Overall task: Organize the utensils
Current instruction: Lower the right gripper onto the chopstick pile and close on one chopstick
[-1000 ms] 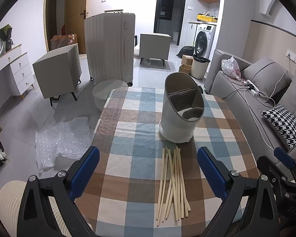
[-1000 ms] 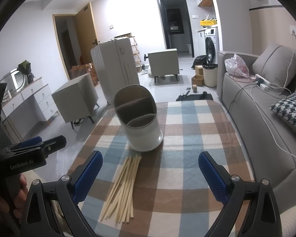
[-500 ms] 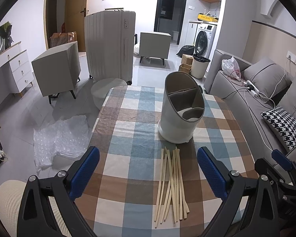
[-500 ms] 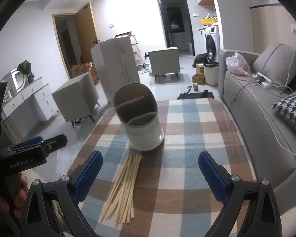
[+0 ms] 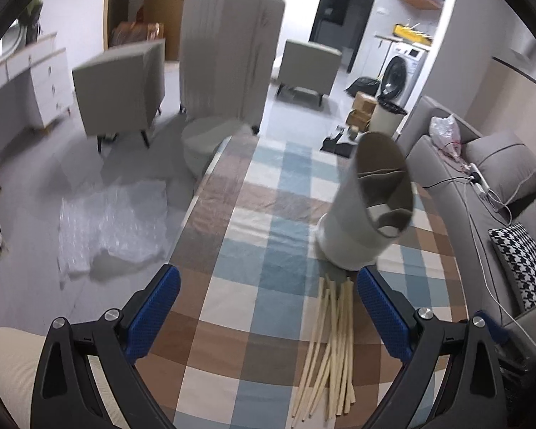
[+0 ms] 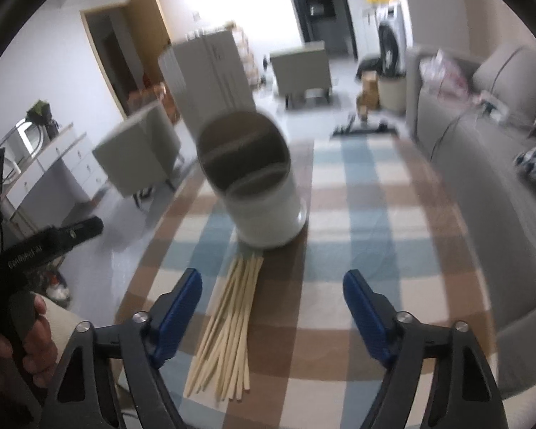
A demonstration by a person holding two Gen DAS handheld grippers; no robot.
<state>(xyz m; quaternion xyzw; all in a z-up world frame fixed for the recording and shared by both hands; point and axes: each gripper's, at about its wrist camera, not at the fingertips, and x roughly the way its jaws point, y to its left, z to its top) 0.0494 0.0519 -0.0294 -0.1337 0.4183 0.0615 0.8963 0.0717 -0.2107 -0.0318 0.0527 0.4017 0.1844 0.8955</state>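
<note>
checked tablecloth (image 6: 368, 236) under thin, light, stiff chopsticks (image 6: 228, 325); pinch mid-bundle. right gripper (image 6: 272, 307) narrowing, empty; left gripper (image 5: 268, 307) spread, empty.

Right wrist view smeared by motion blur, utensil holder (image 6: 257, 186) soft-edged with its dividers unclear, lettering on the left gripper (image 6: 50, 246) unreadable, chopsticks (image 5: 330, 343) too overlapped to count, table (image 5: 232, 321) cut off by the bottom edge, holder's compartment floors hidden.
</note>
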